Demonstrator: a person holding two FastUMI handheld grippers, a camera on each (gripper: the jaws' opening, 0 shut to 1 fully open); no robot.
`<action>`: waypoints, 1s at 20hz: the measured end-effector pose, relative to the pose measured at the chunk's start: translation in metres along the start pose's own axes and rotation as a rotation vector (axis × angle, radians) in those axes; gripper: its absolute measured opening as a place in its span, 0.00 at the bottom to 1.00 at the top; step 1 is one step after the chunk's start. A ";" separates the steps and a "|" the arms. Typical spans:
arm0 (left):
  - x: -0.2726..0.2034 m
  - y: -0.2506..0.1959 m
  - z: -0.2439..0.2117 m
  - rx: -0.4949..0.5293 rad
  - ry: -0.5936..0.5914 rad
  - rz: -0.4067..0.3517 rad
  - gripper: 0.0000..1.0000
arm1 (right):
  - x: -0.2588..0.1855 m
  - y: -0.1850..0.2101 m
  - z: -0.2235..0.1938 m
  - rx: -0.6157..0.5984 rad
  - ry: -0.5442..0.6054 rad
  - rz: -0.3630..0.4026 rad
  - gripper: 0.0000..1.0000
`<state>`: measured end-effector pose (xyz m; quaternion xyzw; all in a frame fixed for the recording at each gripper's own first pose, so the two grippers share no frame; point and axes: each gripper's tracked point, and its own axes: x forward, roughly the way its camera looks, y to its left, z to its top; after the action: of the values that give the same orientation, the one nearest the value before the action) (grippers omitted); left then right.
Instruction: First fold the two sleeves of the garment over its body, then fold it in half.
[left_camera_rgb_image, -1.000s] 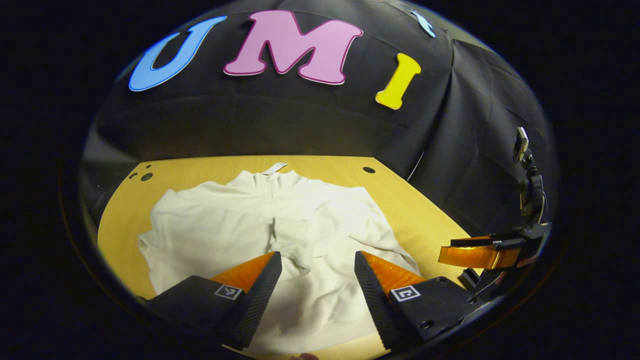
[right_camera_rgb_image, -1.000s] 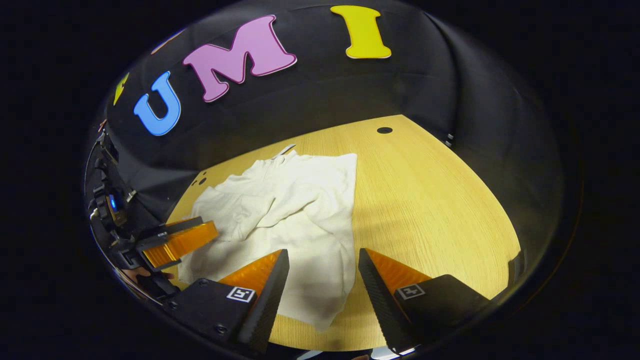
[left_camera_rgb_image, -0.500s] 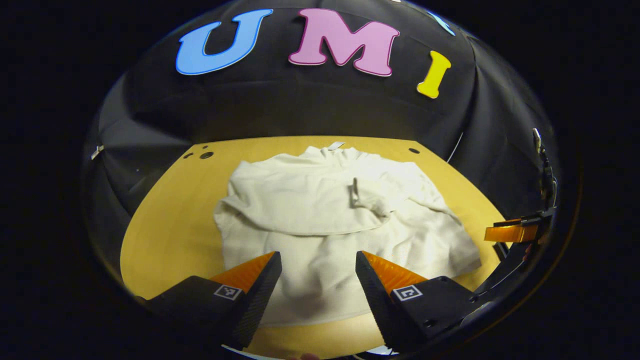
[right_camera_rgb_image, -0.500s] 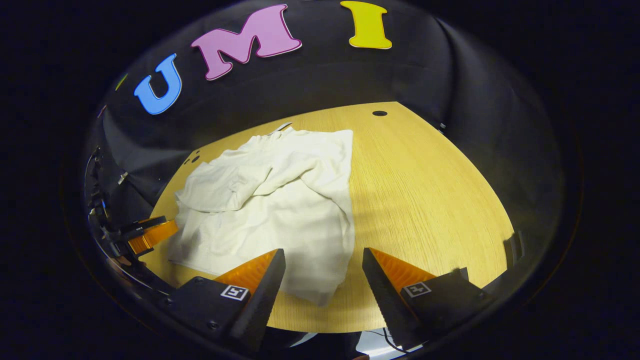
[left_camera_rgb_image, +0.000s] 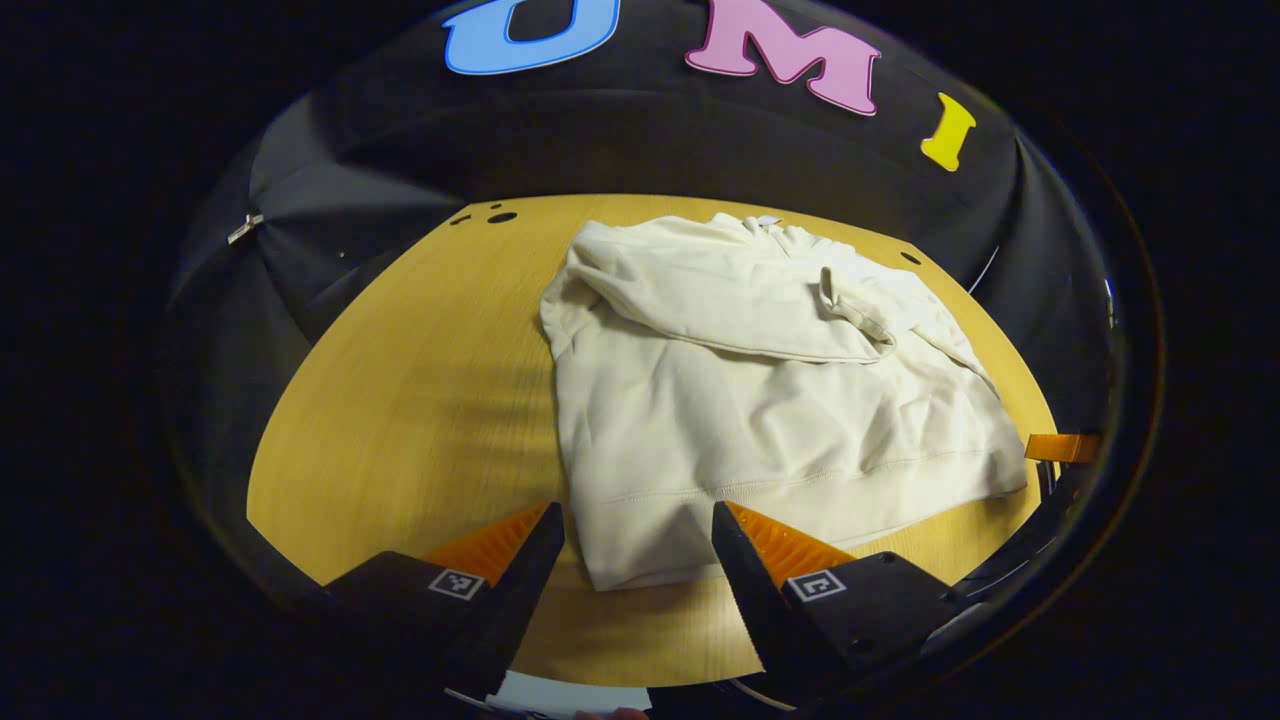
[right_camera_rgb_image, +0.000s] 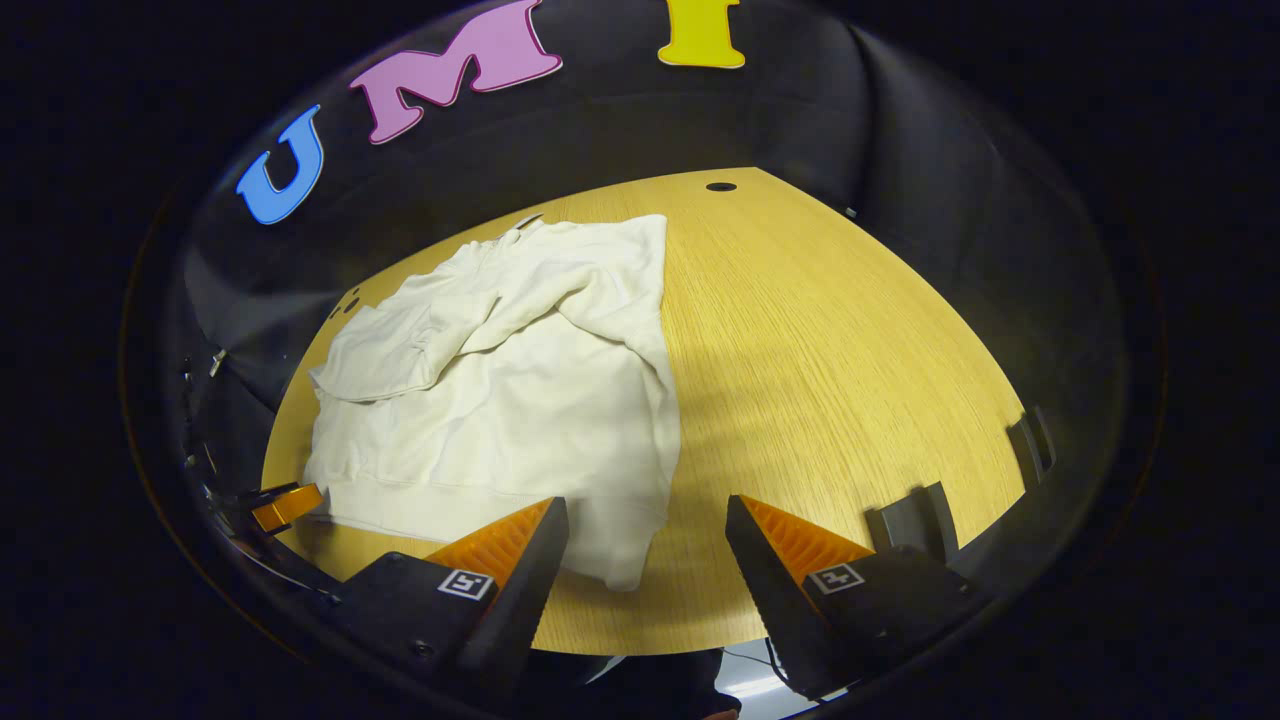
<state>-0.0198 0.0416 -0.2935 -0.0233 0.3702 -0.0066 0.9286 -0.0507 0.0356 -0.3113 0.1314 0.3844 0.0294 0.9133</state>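
Cream garment (left_camera_rgb_image: 760, 400) lies flat on the wooden table (left_camera_rgb_image: 400, 400), hem nearest. Left gripper (left_camera_rgb_image: 637, 560) and right gripper (right_camera_rgb_image: 645, 555) both hang spread wide and empty at the two hem corners, probably staged for the half fold. Farther off, both sleeves (left_camera_rgb_image: 720, 300) look crossed over the chest. No containers.

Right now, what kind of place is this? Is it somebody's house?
Probably not a house. It looks like a recording booth: black cloth hangs as the wall, a bare wooden table stands before it, and a white garment lies there, with both grippers' fingers open near its hem.
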 end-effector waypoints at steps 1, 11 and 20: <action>0.003 0.001 -0.002 -0.002 0.013 0.004 0.94 | 0.004 0.001 -0.002 -0.013 0.010 -0.002 0.98; 0.022 -0.014 -0.001 0.087 0.041 -0.043 0.87 | 0.040 0.018 -0.009 -0.189 0.031 -0.006 0.90; 0.012 -0.017 -0.001 0.066 0.099 -0.145 0.12 | 0.023 0.046 -0.004 -0.314 0.024 0.149 0.10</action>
<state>-0.0116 0.0238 -0.3016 -0.0191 0.4126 -0.0869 0.9065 -0.0355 0.0840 -0.3181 0.0152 0.3753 0.1584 0.9132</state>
